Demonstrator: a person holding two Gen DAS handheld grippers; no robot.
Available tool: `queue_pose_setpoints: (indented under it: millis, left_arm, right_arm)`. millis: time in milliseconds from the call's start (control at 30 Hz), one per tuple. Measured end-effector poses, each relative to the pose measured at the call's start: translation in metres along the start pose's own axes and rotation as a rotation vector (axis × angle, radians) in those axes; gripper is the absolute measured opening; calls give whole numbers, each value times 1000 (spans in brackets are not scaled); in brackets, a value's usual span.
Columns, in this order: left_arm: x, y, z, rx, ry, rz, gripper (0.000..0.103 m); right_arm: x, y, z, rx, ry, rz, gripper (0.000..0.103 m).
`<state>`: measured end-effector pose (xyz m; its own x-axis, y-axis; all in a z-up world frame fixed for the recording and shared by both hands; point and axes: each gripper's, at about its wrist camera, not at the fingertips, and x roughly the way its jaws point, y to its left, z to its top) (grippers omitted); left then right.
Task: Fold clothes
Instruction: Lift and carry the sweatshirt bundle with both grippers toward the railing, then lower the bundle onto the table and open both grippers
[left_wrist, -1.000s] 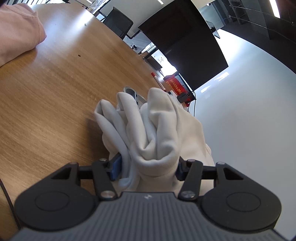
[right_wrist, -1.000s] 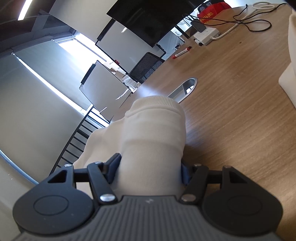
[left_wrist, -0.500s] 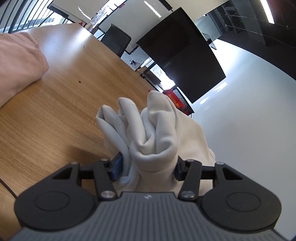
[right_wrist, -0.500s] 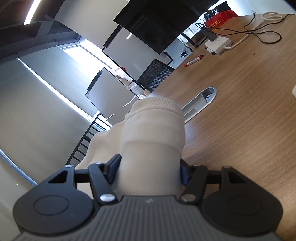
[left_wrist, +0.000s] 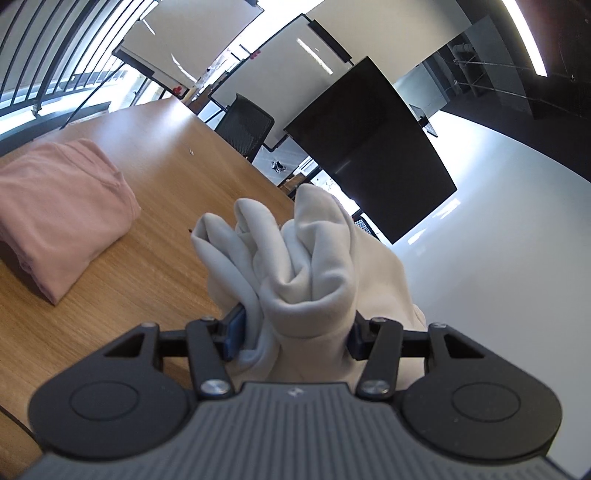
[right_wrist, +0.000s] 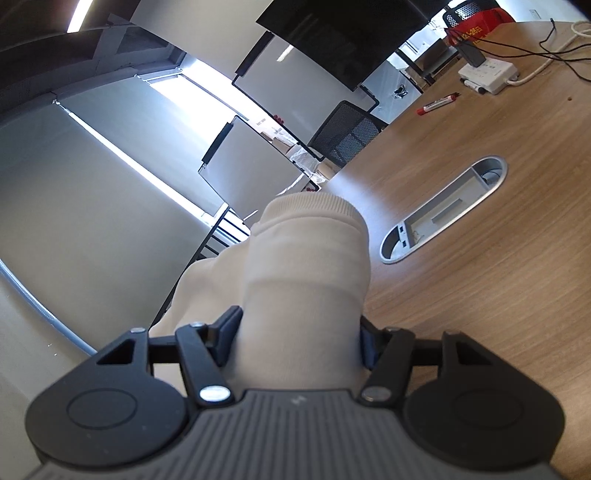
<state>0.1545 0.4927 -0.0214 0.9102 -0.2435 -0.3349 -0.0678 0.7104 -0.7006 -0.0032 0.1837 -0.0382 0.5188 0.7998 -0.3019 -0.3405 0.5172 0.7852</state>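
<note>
Left gripper (left_wrist: 295, 332) pinching bunched cream garment (left_wrist: 306, 266) above the wooden table (left_wrist: 155, 258), right gripper (right_wrist: 299, 332) clamping its ribbed cuff (right_wrist: 310, 210) (raised off the surface), folded pink garment (left_wrist: 62, 210) lying nearer the table's far edge.

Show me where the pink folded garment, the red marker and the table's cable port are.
pink folded garment (left_wrist: 62, 210), left wrist view, middle of its top.
red marker (right_wrist: 437, 104), right wrist view, middle of its barrel.
cable port (right_wrist: 491, 162), right wrist view, metal rim.

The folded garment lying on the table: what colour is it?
Pale pink; the folded garment shows best in the left wrist view.
</note>
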Motion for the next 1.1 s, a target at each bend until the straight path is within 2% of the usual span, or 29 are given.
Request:
queue_pose_setpoints:
  millis: [267,400,567,700,800,833,900,933,967,1000,1033,1100]
  left_arm:
    - [-37,18,39,-9,-92,40,49]
    - [-56,35,65,-12,-152,65,49]
    - [-76,61,92,-71,-238,93,49]
    - [-82,79,108,-87,-321,107,49]
    - [-67,102,110,-97,-358,161,49]
    - [-56,117,108,-116,-330,202,49]
    - [-30,149,102,-159,-257,290,49]
    - [-24,164,96,-178,-249,283,51]
    - [-20,177,90,-197,-249,260,59]
    - [-15,191,84,-216,-250,237,61]
    - [-17,197,79,-229,-263,200,62]
    - [-21,202,74,-249,-288,136,65]
  right_arm:
    - [42,82,-26,-7,44,50,68]
    - [84,129,-37,-15,72,78,68]
    - [136,191,-60,-23,114,113,67]
    - [177,223,-84,20,125,145,67]
    - [223,221,-115,95,163,75,69]
    - [238,220,-125,121,177,50,70]
    - [274,210,-149,71,264,-70,71]
    - [292,205,-160,44,309,-132,75]
    - [295,203,-165,14,311,-126,78]
    - [296,202,-169,-16,308,-114,85]
    - [298,201,-173,-45,305,-102,87]
    - [288,221,-176,-182,258,-110,87]
